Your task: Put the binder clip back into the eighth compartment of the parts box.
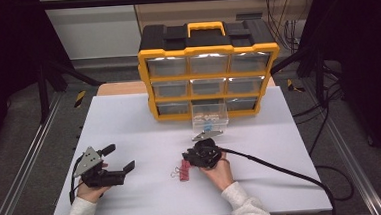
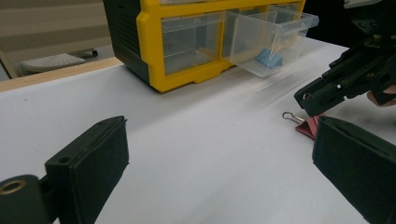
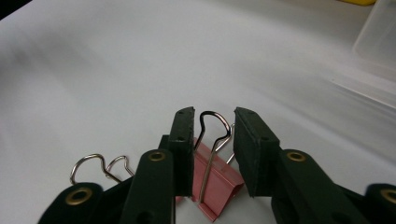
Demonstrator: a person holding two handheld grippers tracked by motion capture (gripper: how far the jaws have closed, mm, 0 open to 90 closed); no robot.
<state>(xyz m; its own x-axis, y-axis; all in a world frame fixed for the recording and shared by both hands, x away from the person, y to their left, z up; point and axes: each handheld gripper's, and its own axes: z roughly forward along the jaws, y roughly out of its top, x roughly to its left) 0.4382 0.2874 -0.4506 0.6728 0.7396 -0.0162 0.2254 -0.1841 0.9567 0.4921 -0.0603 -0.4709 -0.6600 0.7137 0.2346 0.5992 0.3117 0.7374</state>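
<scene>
While left tongs (image 2: pixel 219 158) gape, right tongs (image 3: pixel 214 122) straddle clip (image 3: pixel 215 183).

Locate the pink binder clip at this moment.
In the high view, the pink binder clip lies on the white table, just left of the right gripper, whose jaws straddle its wire handle.

We see a white counter (image 1: pixel 129 121) with a yellow-and-black drawer organizer (image 1: pixel 207 51) standing at its far edge, yellow carry handle (image 1: pixel 205 25) on top. Black cables (image 1: pixel 324 109) trail across the grey floor (image 1: pixel 23 112) to the right.
</scene>
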